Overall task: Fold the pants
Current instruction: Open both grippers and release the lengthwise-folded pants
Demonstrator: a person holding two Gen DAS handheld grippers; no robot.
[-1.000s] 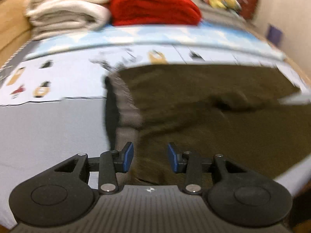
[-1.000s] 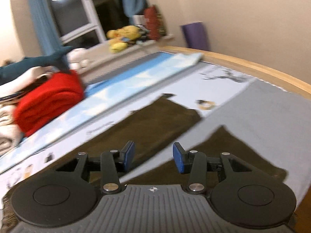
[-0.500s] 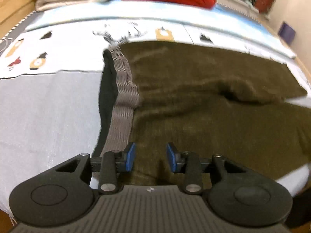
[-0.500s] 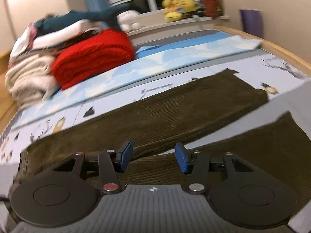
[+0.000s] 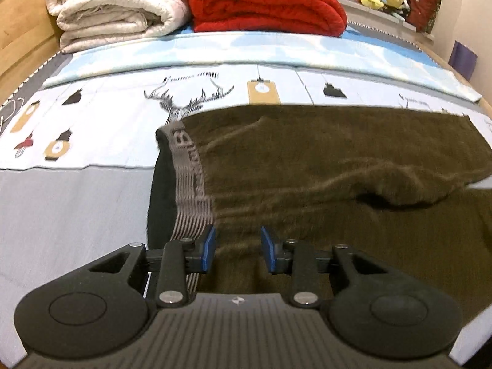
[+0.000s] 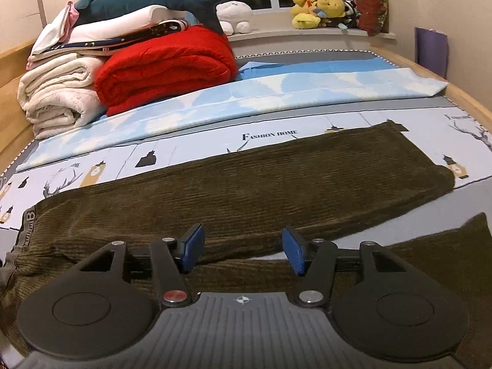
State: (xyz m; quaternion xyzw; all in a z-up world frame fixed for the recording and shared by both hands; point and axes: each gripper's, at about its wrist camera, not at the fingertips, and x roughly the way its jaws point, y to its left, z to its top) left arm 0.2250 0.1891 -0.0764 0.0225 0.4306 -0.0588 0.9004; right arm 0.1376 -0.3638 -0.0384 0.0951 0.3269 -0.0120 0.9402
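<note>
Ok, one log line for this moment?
step: pre-grasp | pants: flat on bed, unfolded | left tongs: open near waistband | right tongs: open over legs

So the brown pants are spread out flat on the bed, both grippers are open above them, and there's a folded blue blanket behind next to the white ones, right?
Not quite: the folded blanket is red, not blue, as the right wrist view shows. The rest holds: the brown pants lie spread on the bed, the left gripper and right gripper are open above them, and the white blankets sit beside it.
</note>
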